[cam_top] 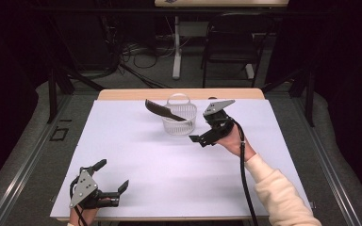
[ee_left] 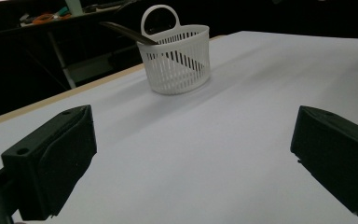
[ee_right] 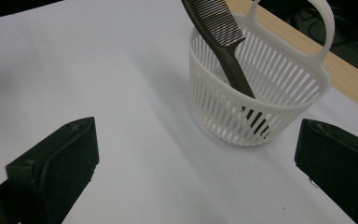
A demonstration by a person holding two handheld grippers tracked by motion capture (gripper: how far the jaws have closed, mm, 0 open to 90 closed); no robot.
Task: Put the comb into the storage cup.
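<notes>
Comb [cam_top: 162,110] stands handle-down in white basket [cam_top: 179,120], toothed end leaning out over rim toward far left. Basket sits at far middle of desk [cam_top: 136,160]. Placing looks done; retreat of tools is what remains. Right tool [cam_top: 206,136] just beside basket, jaws spread wide, holding nothing. Left tool [cam_top: 111,176] near front edge, well apart, jaws open, empty. No readable brand, label or writing.

A small white slatted plastic basket [cam_top: 179,120] with a loop handle stood upright near the table's far edge; a dark brown comb [cam_top: 162,110] leaned inside it, teeth end jutting out.
</notes>
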